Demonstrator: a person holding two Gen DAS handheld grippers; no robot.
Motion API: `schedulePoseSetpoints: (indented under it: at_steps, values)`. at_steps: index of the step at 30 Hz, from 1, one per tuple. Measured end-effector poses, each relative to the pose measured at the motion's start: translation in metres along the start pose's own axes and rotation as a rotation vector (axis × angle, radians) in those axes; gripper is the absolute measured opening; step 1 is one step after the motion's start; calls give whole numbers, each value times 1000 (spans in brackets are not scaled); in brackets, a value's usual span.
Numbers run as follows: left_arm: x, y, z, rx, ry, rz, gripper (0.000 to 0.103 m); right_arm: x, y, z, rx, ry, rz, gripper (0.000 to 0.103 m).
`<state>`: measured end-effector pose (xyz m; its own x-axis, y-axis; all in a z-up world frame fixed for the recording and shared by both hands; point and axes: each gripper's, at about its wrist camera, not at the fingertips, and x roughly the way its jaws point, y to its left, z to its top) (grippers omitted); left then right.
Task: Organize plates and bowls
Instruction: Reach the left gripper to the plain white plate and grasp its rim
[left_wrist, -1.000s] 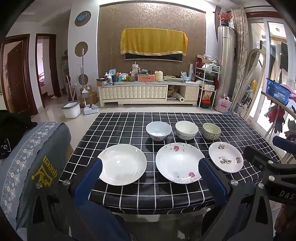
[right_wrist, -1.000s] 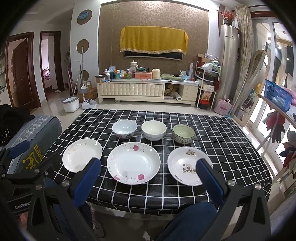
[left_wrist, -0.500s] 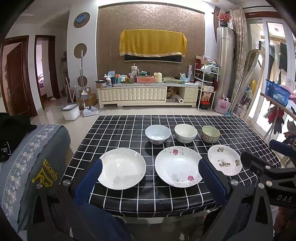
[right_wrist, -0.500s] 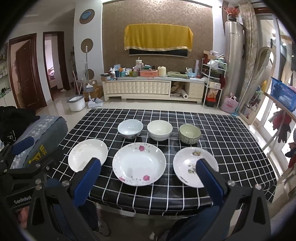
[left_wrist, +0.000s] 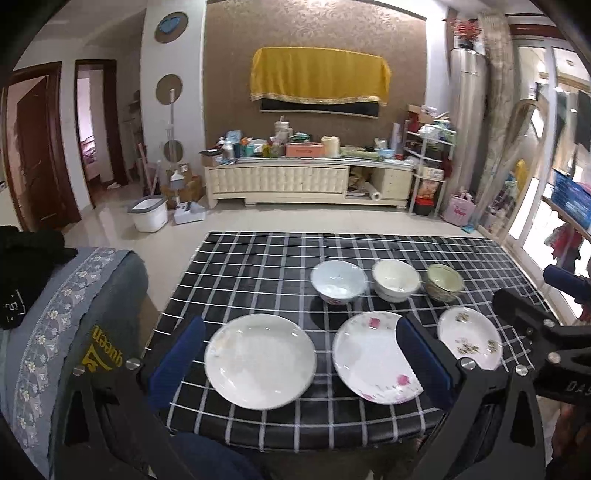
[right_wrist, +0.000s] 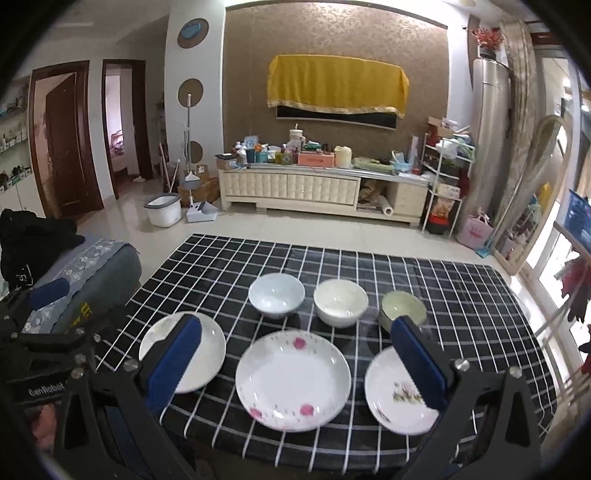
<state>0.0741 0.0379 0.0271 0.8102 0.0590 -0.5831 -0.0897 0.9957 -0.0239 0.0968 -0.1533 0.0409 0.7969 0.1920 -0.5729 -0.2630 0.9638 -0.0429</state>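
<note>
— On the surface (left_wrist: 258, 266), from the left wrist view, what lies where?
— Three plates along the near edge: a plain plate (left_wrist: 260, 356), a rose plate (left_wrist: 369, 356) in the middle, and a small plate (left_wrist: 469, 341) on the right. Behind them stand three bowls: a white bowl (left_wrist: 338, 281), a cream bowl (left_wrist: 395, 279) and a green bowl (left_wrist: 443, 282), close together.
— And the left tool (left_wrist: 301, 360)?
— Spread wide, nothing between its blue pads; the plain plate shows between them.

— From the right wrist view?
— Same two rows on the surface (right_wrist: 461, 295): plain plate (right_wrist: 212, 347), rose plate (right_wrist: 293, 380), small plate (right_wrist: 395, 393) in front; white bowl (right_wrist: 276, 294), cream bowl (right_wrist: 340, 302), green bowl (right_wrist: 402, 308) behind.
— The right tool (right_wrist: 297, 360)?
— Also spread wide and empty, with the rose plate showing between its pads. The left pad overlaps the plain plate, the right pad the small plate and green bowl.
</note>
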Motion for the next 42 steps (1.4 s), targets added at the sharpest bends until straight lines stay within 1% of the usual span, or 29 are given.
schedulePoseSetpoints:
  at_steps: [2,6,9,11,12,15,17,19,21,24,26,28,30,32,34,36,38,39,42]
  values:
    - [12,15,8,-38,15,12,103,13,7,9,-7,9,-1,103]
    - [39,42,15,-82,57,34,103,48,19,18,9,59,79,103]
    - [60,62,14,-121,99,27,103,78,36,19,-9,108,114,103]
    - [73,74,11,-134,123,36,103,95,47,17,-24,149,156,103]
    - [78,79,9,-136,132,41,103,105,54,15,-45,170,165,103]
    - [98,96,4,-159,182,53,103,123,72,10,-103,188,172,103]
    - [112,105,0,-169,206,58,103,131,78,9,-108,207,190,103]
    - [127,112,-5,-163,227,75,103,145,83,7,-113,240,206,103]
    - [138,117,-11,-160,251,78,103,159,90,3,-126,270,228,102]
    - [159,127,-22,-167,304,68,103,181,99,-8,-145,328,252,96]
    - [173,133,-30,-169,343,68,102,194,107,-15,-161,368,266,86]
    - [186,137,-40,-171,380,72,97,208,112,-23,-176,413,268,84]
    - [196,142,-48,-179,414,71,88,219,114,-33,-184,448,268,83]
    - [209,148,-59,-194,457,66,82,228,116,-40,-185,472,260,83]
    - [219,151,-68,-202,494,67,79,237,114,-46,-175,498,256,83]
    - [230,153,-77,-196,535,72,72,244,113,-50,-171,517,253,83]
    - [240,154,-86,-198,575,80,68,250,113,-54,-169,531,257,78]
    - [244,155,-90,-206,590,72,65,253,113,-56,-166,542,267,76]
    - [249,153,-96,-205,613,73,59,259,115,-62,-168,565,284,72]
